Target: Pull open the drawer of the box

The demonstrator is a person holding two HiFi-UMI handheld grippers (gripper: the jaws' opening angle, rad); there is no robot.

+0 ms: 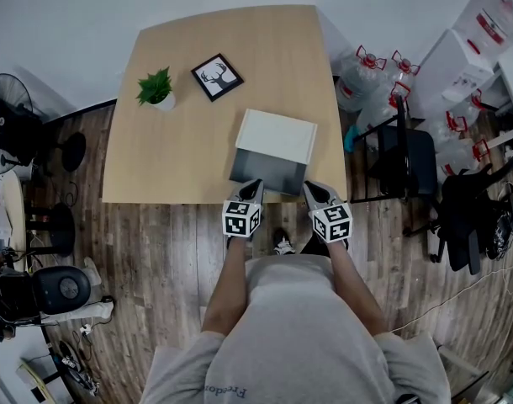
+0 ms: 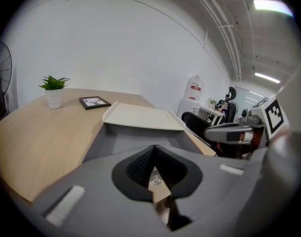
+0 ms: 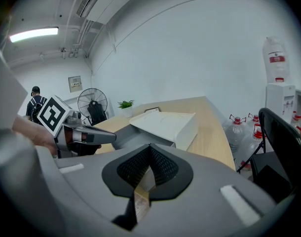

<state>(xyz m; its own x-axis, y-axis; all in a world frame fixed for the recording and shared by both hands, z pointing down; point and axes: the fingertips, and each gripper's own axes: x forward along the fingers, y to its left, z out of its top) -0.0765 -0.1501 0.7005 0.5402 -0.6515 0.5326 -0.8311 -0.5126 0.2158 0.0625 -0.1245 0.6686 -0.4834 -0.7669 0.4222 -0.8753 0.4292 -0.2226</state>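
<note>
A white box [image 1: 277,133] lies on the wooden table [image 1: 164,154], near its front edge. Its grey drawer [image 1: 267,172] is slid out toward me and looks empty. My left gripper [image 1: 254,185] hovers at the drawer's front left corner and my right gripper [image 1: 312,187] at its front right corner. Both are shut with nothing held. The left gripper view looks over its shut jaws [image 2: 153,149] into the drawer [image 2: 135,139] under the box's top [image 2: 140,116]. In the right gripper view, the box [image 3: 165,122] lies beyond the shut jaws [image 3: 149,149], with the left gripper [image 3: 86,136] alongside.
A small potted plant [image 1: 157,89] and a framed picture [image 1: 217,77] stand at the table's far left. Water bottles [image 1: 370,78] and a black chair [image 1: 408,162] crowd the table's right side. A fan [image 1: 8,108] stands on the floor at the left.
</note>
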